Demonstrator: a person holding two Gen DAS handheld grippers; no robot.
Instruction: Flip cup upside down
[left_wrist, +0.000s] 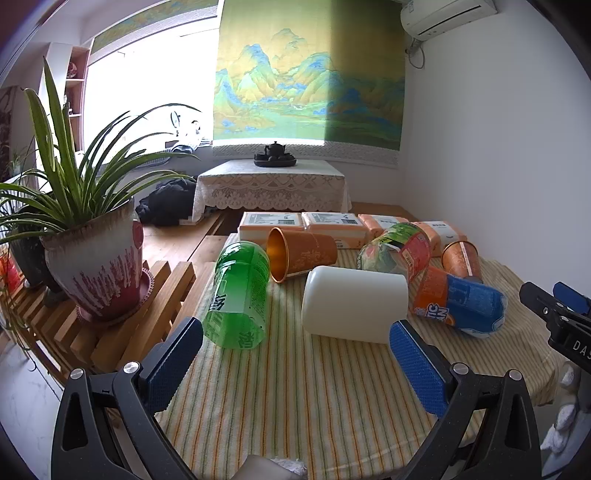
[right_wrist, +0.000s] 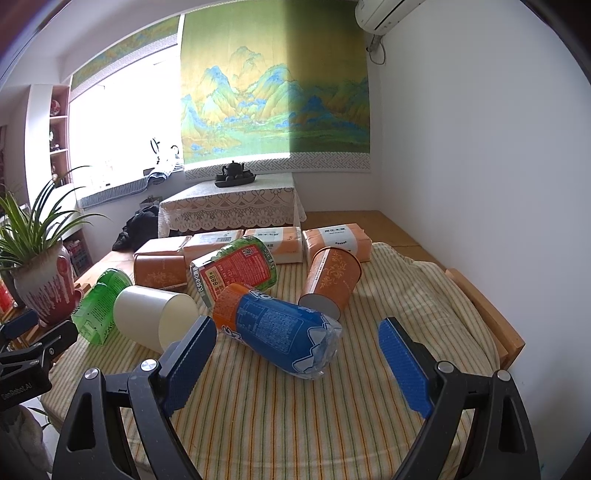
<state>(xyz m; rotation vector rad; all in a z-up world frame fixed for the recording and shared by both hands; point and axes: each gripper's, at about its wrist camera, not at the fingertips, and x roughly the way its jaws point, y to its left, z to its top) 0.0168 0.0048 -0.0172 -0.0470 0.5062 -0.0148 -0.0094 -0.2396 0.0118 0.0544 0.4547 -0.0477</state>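
- Here, the white cup (left_wrist: 354, 304) is seen on its side at the centre of the striped cloth (left_wrist: 314, 387), mouth turned toward 3 o'clock.
- It is judged light, thin-walled and easily crushed; a gentle mid-wall grip is advised.
- The green bottle (left_wrist: 238, 295) lies at its 9 o'clock, the blue-labelled bottle (left_wrist: 461, 304) at 3.
- The left gripper (left_wrist: 295, 350) and right gripper (right_wrist: 297, 345) are both held spread, empty.

Potted plant (left_wrist: 92, 258) on slatted bench, tissue packs (right_wrist: 334, 242) behind — teapot (left_wrist: 275, 149) on lace-covered table

Cup (left_wrist: 354, 304) lies sideways on cloth (left_wrist: 314, 387), between two toppled bottles (left_wrist: 238, 295) (left_wrist: 458, 302).
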